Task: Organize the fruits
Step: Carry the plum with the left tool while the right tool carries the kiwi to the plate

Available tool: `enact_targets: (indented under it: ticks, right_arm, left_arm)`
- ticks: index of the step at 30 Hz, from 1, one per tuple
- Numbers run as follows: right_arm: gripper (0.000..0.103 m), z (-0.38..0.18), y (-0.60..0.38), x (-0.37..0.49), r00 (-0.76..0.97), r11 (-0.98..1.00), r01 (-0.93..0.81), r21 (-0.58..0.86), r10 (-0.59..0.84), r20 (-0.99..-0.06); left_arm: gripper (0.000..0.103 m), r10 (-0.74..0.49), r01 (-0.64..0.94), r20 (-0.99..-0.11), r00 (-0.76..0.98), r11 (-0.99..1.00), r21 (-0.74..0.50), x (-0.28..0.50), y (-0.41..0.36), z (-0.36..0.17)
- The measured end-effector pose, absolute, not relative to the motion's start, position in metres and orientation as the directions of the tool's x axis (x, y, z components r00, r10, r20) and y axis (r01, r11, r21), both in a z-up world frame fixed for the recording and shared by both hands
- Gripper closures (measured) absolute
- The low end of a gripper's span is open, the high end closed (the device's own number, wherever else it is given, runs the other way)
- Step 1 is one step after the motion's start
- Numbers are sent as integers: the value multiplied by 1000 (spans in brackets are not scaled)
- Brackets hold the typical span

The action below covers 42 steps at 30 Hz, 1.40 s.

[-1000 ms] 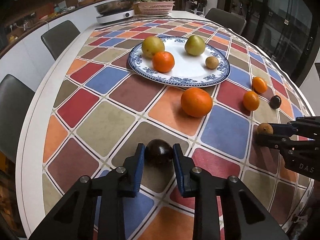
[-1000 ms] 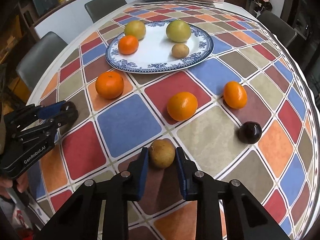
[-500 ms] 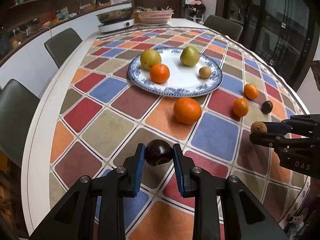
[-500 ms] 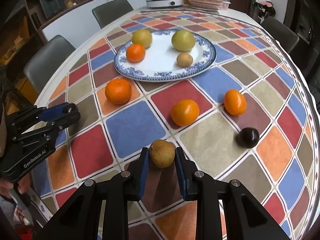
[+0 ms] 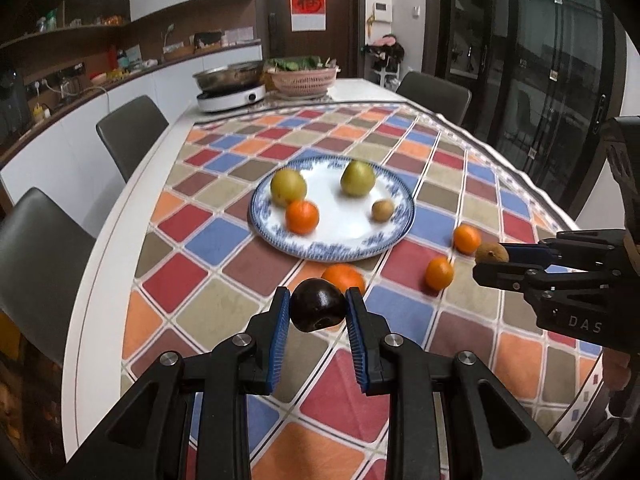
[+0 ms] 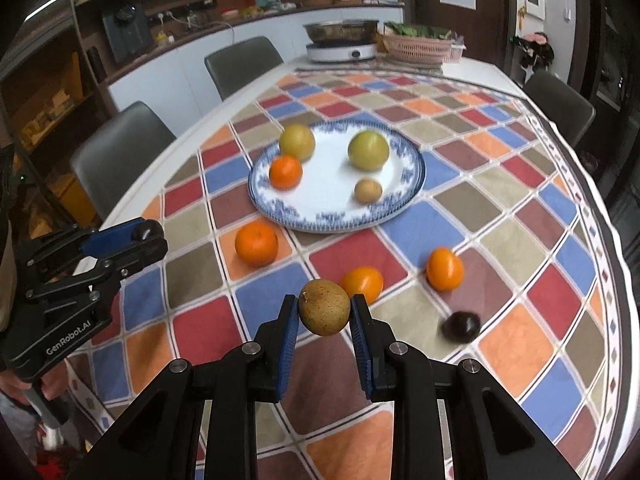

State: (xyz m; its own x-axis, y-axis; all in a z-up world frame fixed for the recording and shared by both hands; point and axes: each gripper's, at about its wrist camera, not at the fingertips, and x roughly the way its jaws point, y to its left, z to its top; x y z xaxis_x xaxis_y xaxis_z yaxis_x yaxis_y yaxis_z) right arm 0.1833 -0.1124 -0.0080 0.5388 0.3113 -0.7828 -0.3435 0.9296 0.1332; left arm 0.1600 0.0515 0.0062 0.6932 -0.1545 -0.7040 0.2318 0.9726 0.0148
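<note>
Step in hand: I judge this the carry stage of organizing the fruit, with one piece in each claw and the plate as the likely destination.

Left gripper (image 5: 318, 310): jaws pinched on a dark purple fruit (image 5: 318, 309), round, glossy, with a small pit at its lower face. It sits between the blue pads, clear of the tablecloth (image 5: 224, 308).

Right gripper (image 6: 324, 312): jaws pinched on a brown speckled fruit (image 6: 324, 307), round and matt, with a stub at its upper left. It too is held off the cloth.

Plate (image 6: 320, 222): blue-rimmed, white centre, lying beyond both claws. It carries two yellow-green fruits (image 6: 368, 149), one small orange (image 6: 285, 171) and one small brown fruit (image 6: 368, 191). The white area between them, nearer my side, is free.

Loose on the cloth: a large orange (image 6: 256, 241) just short of the plate; two smaller oranges (image 6: 445, 269) near each other to the right; a second dark fruit (image 6: 461, 326) nearest the right-hand edge.

Next move, in my judgement: bring both claws forward over the plate rim, lower each onto bare white, and only then part the jaws. Both fruits are round and will roll, so release should be low and away from the rim. The large orange lies in the left claw's line; I would pass above it. The claws should not converge on the same spot.

The far plate contents are blurred; I cannot name the species.
</note>
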Motion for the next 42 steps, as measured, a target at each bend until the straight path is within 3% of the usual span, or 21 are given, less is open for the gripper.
enact_targets:
  ticks: [20,42]
  right_arm:
    - [76,42,-124,239,599,900,-423,104,364,-713]
    - [76,0,-122,327,514,881,-458,119,371,-773]
  left_arm:
    - [75,-184,229,-669,720,973,-21,215,23,39]
    - [75,-169,200,-751,638,978,-51,310,11,-4]
